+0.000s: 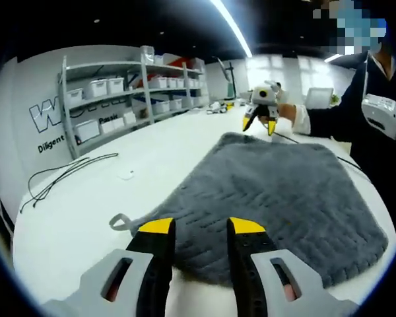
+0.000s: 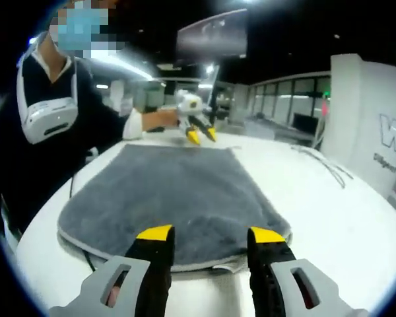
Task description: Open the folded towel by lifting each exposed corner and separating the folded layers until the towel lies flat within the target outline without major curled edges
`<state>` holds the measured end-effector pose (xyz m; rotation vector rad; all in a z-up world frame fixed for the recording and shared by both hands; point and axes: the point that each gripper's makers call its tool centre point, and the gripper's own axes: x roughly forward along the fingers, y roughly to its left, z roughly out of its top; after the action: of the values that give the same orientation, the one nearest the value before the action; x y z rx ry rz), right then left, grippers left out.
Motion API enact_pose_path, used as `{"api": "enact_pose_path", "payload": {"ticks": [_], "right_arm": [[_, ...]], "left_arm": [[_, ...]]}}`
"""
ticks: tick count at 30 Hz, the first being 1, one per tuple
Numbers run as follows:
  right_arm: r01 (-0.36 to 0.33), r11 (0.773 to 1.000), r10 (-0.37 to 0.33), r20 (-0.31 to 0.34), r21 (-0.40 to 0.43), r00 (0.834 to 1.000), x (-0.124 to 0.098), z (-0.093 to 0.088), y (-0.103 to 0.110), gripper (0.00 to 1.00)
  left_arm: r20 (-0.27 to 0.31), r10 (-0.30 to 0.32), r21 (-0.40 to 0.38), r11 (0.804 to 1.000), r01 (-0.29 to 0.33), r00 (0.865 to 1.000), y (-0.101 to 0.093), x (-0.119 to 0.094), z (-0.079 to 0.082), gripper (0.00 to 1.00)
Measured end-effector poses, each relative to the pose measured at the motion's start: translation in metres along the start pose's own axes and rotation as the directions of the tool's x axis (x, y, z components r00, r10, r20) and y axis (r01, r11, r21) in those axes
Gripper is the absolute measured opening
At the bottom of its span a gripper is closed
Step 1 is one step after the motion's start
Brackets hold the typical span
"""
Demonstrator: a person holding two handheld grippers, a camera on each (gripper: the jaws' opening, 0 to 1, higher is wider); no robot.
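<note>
Here the grey towel [image 1: 277, 198] lies flat, long axis spanning both grippers, jaws open, empty.

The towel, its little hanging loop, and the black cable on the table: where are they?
towel [image 1: 270, 191]: left gripper view, middle of the grey top layer.
hanging loop [image 1: 119, 222]: left gripper view, its curved end.
black cable [image 1: 66, 173]: left gripper view, middle of the strand.

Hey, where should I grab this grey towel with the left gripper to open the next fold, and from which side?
Probably the corner of the grey towel by the small hanging loop, just ahead of the open left gripper. Come in low from the table side and slide one jaw under the edge: the towel lies flat there, and that corner juts out from the rest.
</note>
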<state>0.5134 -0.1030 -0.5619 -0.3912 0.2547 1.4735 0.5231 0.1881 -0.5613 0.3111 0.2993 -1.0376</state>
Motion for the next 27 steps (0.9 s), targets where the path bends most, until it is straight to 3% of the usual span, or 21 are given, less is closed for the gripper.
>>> {"api": "enact_pose_path", "payload": {"ticks": [9, 20, 24, 27], "right_arm": [[-0.015, 1.0, 0.015, 0.008, -0.011, 1.0, 0.001, -0.007, -0.019, 0.49], [-0.039, 0.999, 0.039, 0.036, -0.004, 0.999, 0.005, -0.015, -0.024, 0.51], [-0.054, 0.998, 0.053, 0.057, 0.015, 0.997, 0.006, -0.021, -0.024, 0.51], [-0.059, 0.997, 0.057, 0.032, 0.042, 0.998, 0.009, -0.031, -0.025, 0.51]], "left_arm": [[0.02, -0.016, 0.02, 1.0, 0.015, 1.0, 0.015, 0.004, 0.001, 0.36], [0.033, 0.008, -0.011, 1.0, -0.007, 0.999, 0.029, 0.009, -0.016, 0.37], [0.015, 0.015, 0.011, 1.0, -0.015, 1.0, 0.031, 0.015, -0.019, 0.36], [-0.008, 0.02, -0.003, 1.0, -0.021, 1.0, 0.033, 0.018, -0.024, 0.34]]}}
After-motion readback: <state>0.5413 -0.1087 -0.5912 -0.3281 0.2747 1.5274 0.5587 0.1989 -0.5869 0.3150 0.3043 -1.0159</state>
